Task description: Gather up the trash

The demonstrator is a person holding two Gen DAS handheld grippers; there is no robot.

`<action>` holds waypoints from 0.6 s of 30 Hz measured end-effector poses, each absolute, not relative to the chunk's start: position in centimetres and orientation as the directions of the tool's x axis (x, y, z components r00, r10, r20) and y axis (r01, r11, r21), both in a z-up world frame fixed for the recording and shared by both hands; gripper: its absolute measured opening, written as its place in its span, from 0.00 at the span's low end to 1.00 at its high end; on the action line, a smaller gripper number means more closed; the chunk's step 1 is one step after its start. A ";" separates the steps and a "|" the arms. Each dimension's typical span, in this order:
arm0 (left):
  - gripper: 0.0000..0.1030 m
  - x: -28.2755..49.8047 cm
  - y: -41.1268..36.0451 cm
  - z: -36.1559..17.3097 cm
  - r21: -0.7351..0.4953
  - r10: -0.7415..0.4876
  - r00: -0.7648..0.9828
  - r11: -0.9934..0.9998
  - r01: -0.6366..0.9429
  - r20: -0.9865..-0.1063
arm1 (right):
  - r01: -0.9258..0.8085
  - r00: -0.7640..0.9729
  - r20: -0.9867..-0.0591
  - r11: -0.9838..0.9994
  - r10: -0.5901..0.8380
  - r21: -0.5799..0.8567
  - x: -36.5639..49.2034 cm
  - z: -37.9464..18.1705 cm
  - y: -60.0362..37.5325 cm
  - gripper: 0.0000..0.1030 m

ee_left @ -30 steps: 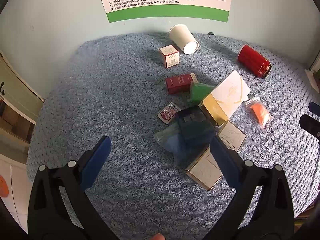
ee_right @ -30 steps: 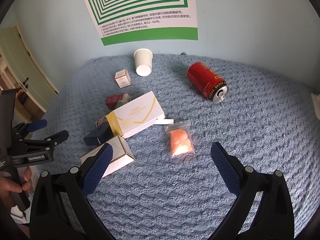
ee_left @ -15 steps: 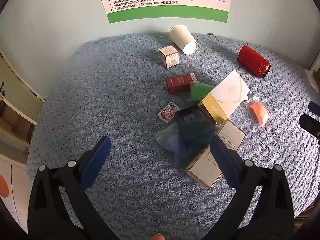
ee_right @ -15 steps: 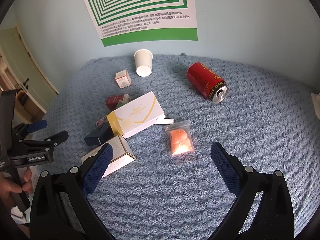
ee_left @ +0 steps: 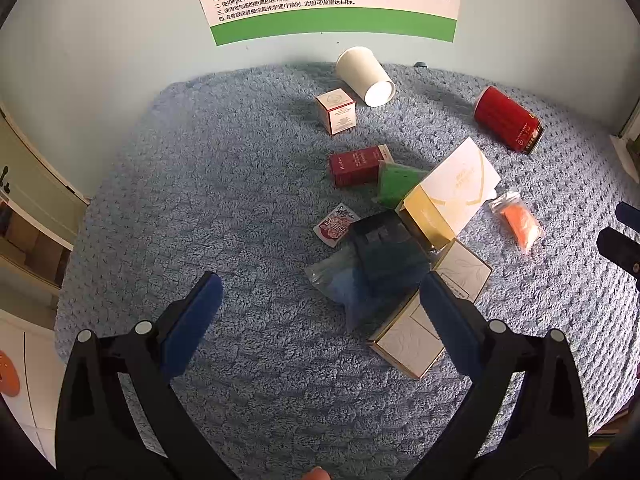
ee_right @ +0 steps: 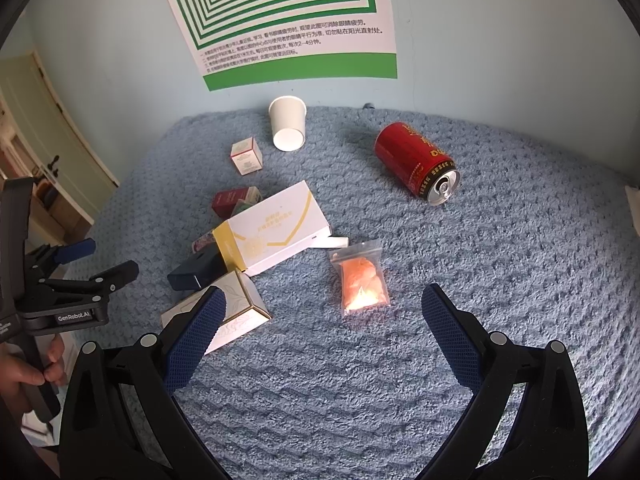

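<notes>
Right wrist view: both grippers, right gripper (ee_right: 320, 320) and left gripper (ee_left: 318, 304), hover fingers apart, empty, above scattered trash for selecting.

Bright, even daylight; soft shadows left of cup (ee_left: 365, 75). Glare on bag (ee_right: 362, 282). Fisheye bends edges, dark vignette corners. Focus sharp.

Red can (ee_right: 416, 168); white cup (ee_right: 288, 128); blue textured cloth (ee_right: 500, 248); orange-filled clear bag (ee_right: 362, 280).
</notes>
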State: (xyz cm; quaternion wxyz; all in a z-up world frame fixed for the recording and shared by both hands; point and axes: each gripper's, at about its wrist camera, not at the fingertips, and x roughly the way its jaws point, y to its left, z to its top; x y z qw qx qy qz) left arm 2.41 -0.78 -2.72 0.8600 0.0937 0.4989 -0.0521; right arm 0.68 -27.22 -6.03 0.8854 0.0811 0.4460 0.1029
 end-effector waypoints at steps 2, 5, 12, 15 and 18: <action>0.94 2.5 -0.8 -2.8 0.112 0.007 0.495 0.976 0.184 -0.869 | -0.110 0.579 -0.774 0.965 0.257 0.238 0.9 -6.2 -27.3 0.94; 0.94 2.7 -0.9 -3.0 0.113 0.008 0.490 0.976 0.186 -0.872 | -0.113 0.574 -0.777 0.964 0.261 0.240 1.1 -6.4 -27.2 0.94; 0.94 3.7 -1.6 -4.2 0.126 0.005 0.466 0.966 0.227 -0.885 | -0.130 0.550 -0.789 0.961 0.275 0.244 2.2 -7.9 -26.9 0.94; 0.94 4.8 -2.3 -5.5 0.143 0.013 0.437 0.954 0.265 -0.900 | -0.137 0.531 -0.798 0.959 0.283 0.250 3.2 -9.2 -26.8 0.93; 0.94 5.6 -2.7 -6.1 0.125 -0.005 0.416 0.950 0.285 -0.909 | -0.130 0.512 -0.810 0.958 0.285 0.256 4.1 -10.4 -27.0 0.93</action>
